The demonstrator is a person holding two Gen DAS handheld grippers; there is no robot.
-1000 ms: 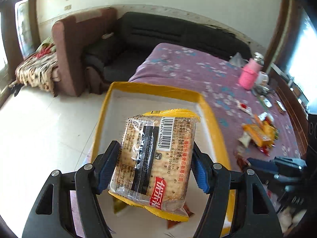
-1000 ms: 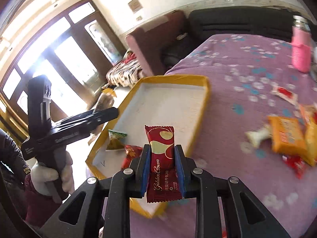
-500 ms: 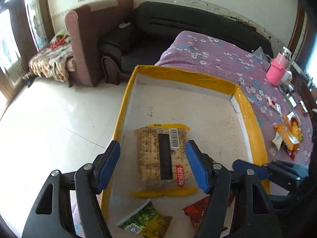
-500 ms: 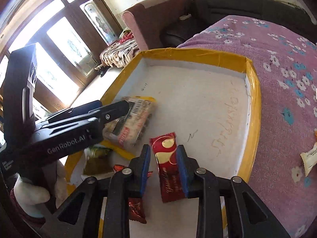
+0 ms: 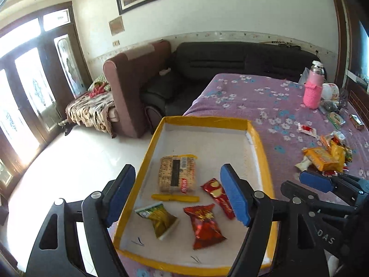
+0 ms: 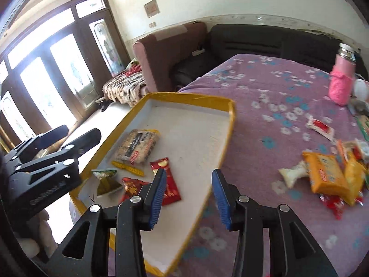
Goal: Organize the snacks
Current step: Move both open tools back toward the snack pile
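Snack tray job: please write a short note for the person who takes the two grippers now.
Left gripper: jaws opening, nothing between them.
Right gripper: jaws opening, nothing between them.
In the yellow-rimmed tray: cracker pack, green packet, red packet, red-gold wafer bar.
Left: the snack pile and a red-white sachet, on the purple cloth.
Next, probably: fetch from the pile.

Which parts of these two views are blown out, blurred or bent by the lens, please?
Left wrist view: glass doors blown out, door frame bowed, tray fairly sharp. Right wrist view: doors glaring too, snack pile and flowered cloth smeared by motion.
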